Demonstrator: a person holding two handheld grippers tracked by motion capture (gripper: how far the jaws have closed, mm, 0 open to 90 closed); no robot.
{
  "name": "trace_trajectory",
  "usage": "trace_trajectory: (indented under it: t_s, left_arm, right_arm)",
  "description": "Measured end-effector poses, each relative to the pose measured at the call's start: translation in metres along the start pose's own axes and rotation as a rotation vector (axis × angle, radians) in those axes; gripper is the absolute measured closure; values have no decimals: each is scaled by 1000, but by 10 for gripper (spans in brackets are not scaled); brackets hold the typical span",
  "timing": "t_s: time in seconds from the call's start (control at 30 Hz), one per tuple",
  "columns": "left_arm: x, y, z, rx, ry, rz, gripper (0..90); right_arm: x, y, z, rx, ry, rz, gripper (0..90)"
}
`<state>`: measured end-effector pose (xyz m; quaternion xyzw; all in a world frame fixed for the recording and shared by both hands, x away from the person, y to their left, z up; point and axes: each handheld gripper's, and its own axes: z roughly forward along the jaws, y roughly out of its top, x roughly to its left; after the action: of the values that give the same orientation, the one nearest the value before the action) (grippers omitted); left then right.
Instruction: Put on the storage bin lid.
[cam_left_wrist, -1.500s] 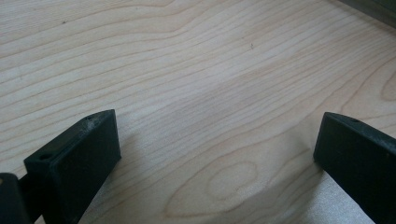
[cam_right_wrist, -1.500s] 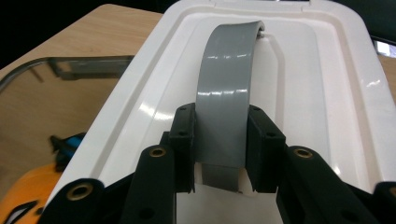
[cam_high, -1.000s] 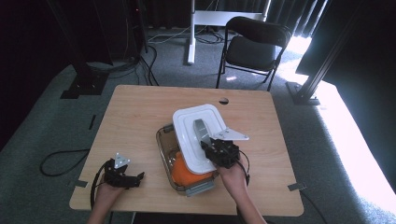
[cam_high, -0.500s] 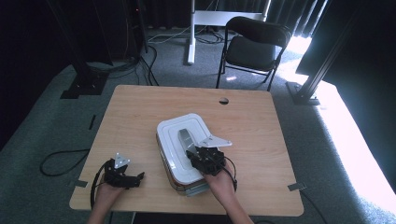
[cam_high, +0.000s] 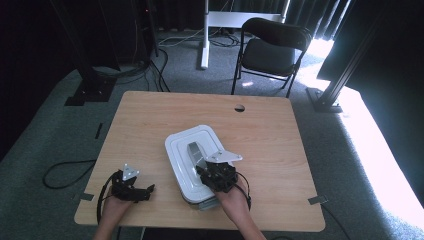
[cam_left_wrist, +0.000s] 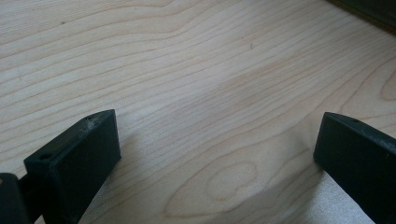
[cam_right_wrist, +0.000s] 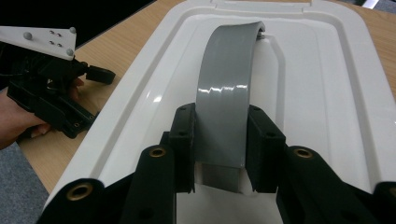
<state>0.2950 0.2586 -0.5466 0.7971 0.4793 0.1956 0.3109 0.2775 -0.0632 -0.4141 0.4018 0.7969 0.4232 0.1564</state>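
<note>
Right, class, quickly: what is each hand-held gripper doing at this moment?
Left hand-held gripper: open, empty, above the bare wooden table.
Right hand-held gripper: closed on the grey handle of the white lid.

High view above the table (cam_high: 150, 115) looking down, claw views close, both sharing the white lid (cam_right_wrist: 327, 70).

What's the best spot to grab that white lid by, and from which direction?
By the grey handle that arches up along the middle of the white lid. It stands clear of the flat top, so jaws can close across its width, coming in from the person's side of the table. The right gripper is shut on it just so, one pad on each edge. The lid's broad, flat rim looks a poorer hold.
</note>
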Motion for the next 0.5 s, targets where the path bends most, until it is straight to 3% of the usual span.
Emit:
trace_trajectory:
  t_s: [0.5]
  left_arm:
    - [0, 0, 0, -2, 0, 1, 8]
  right_arm:
    - [1, -2, -1, 13, 3, 10, 672]
